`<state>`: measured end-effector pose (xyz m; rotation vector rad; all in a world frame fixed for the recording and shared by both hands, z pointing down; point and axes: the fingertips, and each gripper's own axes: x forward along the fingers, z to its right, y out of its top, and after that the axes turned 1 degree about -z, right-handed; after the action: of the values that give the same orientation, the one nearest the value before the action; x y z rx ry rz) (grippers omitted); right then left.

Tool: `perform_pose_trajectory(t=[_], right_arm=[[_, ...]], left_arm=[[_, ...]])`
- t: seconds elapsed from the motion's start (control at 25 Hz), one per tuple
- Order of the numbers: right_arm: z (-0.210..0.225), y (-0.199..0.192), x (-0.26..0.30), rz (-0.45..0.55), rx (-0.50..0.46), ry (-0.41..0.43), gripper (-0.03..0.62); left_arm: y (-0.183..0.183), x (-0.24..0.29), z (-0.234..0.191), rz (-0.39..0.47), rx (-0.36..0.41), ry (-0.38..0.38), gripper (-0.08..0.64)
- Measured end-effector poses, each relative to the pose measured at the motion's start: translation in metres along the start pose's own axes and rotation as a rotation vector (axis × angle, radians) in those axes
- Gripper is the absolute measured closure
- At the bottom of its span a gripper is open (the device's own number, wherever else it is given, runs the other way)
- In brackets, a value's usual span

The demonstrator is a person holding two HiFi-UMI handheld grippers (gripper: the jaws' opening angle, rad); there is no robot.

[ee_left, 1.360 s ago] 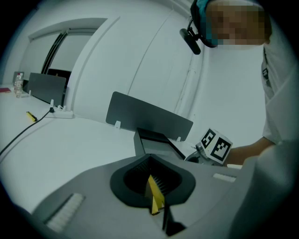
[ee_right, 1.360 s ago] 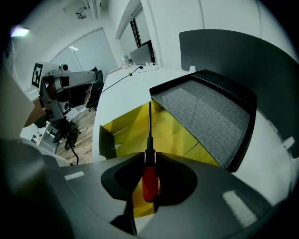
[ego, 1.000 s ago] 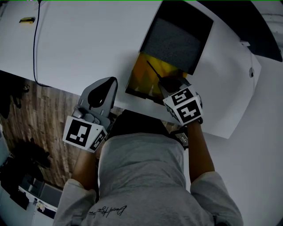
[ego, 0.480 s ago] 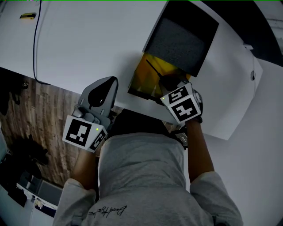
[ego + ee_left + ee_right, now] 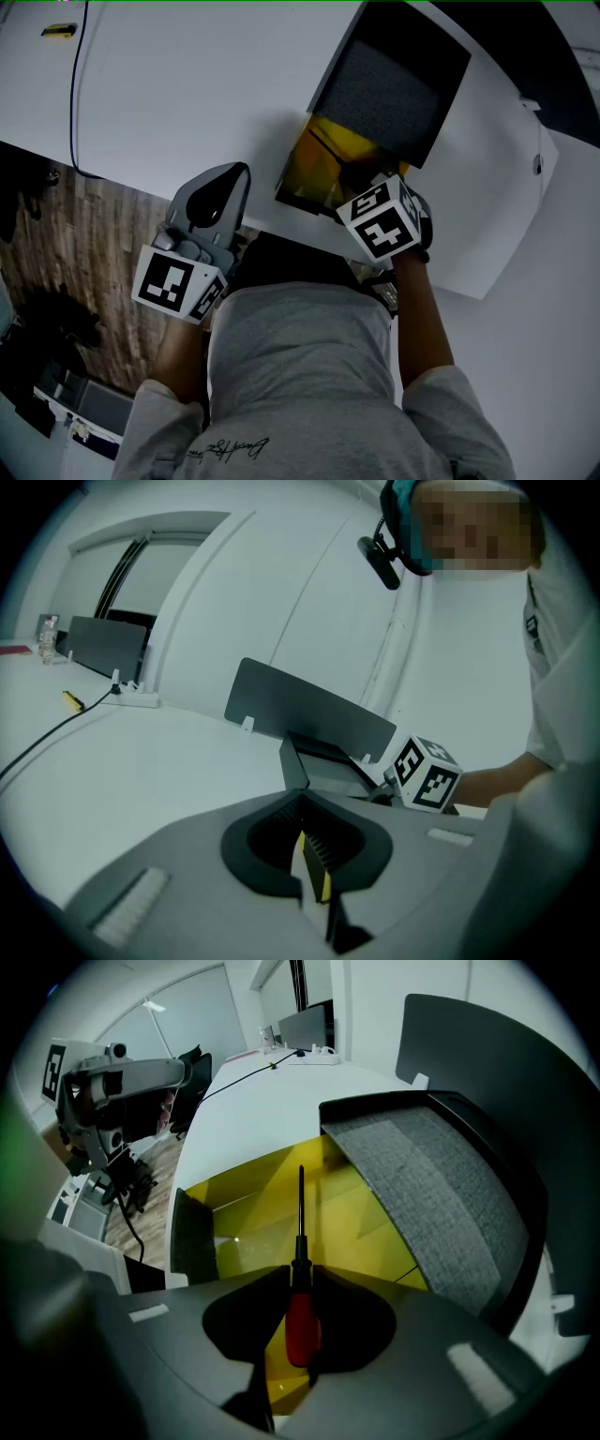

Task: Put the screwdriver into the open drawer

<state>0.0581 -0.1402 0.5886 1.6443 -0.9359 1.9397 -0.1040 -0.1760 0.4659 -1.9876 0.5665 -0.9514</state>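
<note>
The red handle of the screwdriver (image 5: 302, 1321) is pinched between the jaws of the right gripper (image 5: 300, 1271), which is pointed steeply down. The thin dark shaft is carried out ahead of the tips, over the yellow inside of the open drawer (image 5: 253, 1218). The drawer lies just beyond and below the tips. A grey felt top (image 5: 422, 1194) is seen to the right of them, above the drawer's back part. Whether the shaft's end touches the drawer floor cannot be told.

The screwdriver is judged light and stiff, with a smooth handle that could swivel in a two-point pinch. The handle is the right place for the hold, since the weight sits there and the shaft is too thin to be gripped firmly. Once let go, it may be expected to roll on the smooth floor until stopped by a wall.

The pinch itself is shown only in the right gripper view; in the head view it is covered by the marker cube (image 5: 380, 223). The left gripper (image 5: 314, 883) is shown in its own view with jaws pressed together on nothing. In the head view it is placed well off to the left, at the table (image 5: 187, 94) edge.
</note>
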Motion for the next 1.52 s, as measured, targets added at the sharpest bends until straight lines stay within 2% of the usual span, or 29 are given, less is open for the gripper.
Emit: perform_pose_trajectory(t=[0.68, 1.52], right_arm=[[-0.0008, -0.0010, 0.0050, -0.069, -0.043, -0.020, 0.497], [-0.0025, -0.0037, 0.0055, -0.086, -0.082, -0.022, 0.474]], left_arm=[[-0.0051, -0.0017, -0.0051, -0.006, -0.013, 0.002, 0.560], [-0.0092, -0.0003, -0.0049, -0.012, -0.028, -0.007, 0.560]])
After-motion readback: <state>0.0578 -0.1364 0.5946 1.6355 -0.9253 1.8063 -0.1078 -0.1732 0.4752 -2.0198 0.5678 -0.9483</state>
